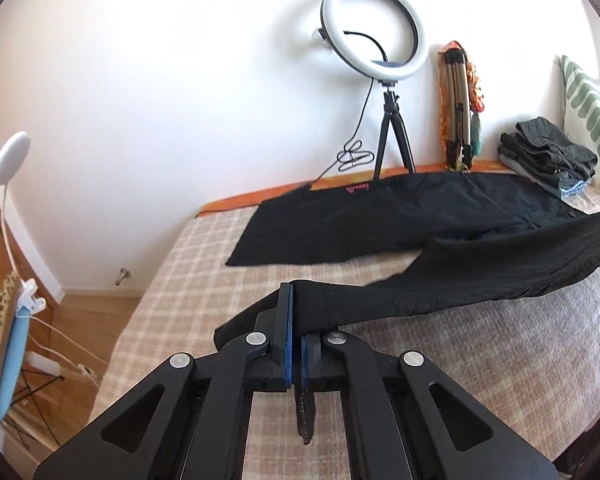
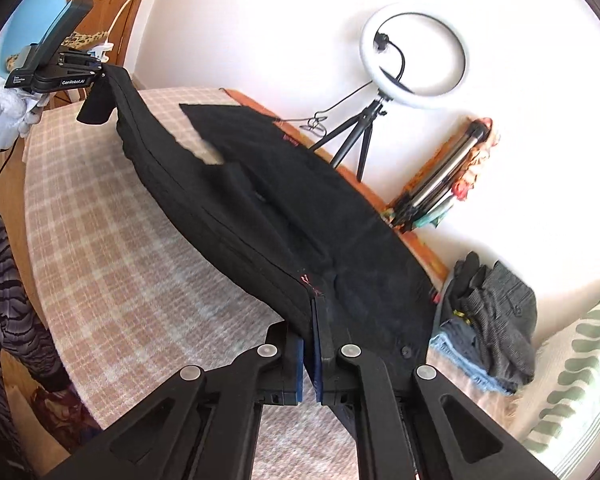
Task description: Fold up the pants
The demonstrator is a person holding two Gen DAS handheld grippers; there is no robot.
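Observation:
Black pants (image 1: pixel 360 220) lie lengthwise along the far side of the plaid bed cover (image 1: pixel 188 280). One leg rests flat near the wall. The other leg (image 1: pixel 480 272) hangs lifted off the bed, stretched between the two grippers. My left gripper (image 1: pixel 296 312) is shut on that leg's hem end, with cloth draped over its right finger. In the right wrist view the pants (image 2: pixel 284 208) run from my right gripper (image 2: pixel 314 308), shut on the cloth near the waist seam, up to the left gripper (image 2: pixel 100 78), which a white-gloved hand (image 2: pixel 4 114) holds.
A ring light on a tripod (image 1: pixel 380 40) and a folded stand (image 1: pixel 458 108) are by the wall behind the bed. Folded dark clothes (image 1: pixel 548 152) and a striped pillow (image 1: pixel 592 116) sit at the right end. Wooden floor and a chair (image 1: pixel 16 336) lie to the left.

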